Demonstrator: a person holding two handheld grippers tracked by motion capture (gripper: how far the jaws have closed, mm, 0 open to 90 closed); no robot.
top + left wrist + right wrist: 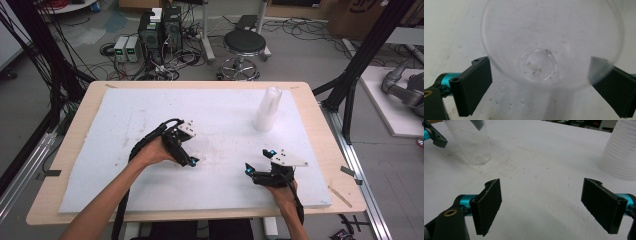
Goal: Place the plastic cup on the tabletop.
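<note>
Clear plastic cup point(549, 50) upright on white foam mat point(125, 150) at centre frame, left gripper point(192, 150) released, jaws straddling its rim, right gripper point(541, 202) spread wide, empty, lower right, stacked cups point(267, 110) upper right

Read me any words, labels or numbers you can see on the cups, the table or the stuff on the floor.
No text can be read anywhere.
Single cup: clear, no print.
Cup stack: plain, no label.
White pad: only specks and scuffs.
Cardboard box: a dark printed mark, cut off and too blurred to read.
Boxes on the floor: front panels too small to read.
</note>
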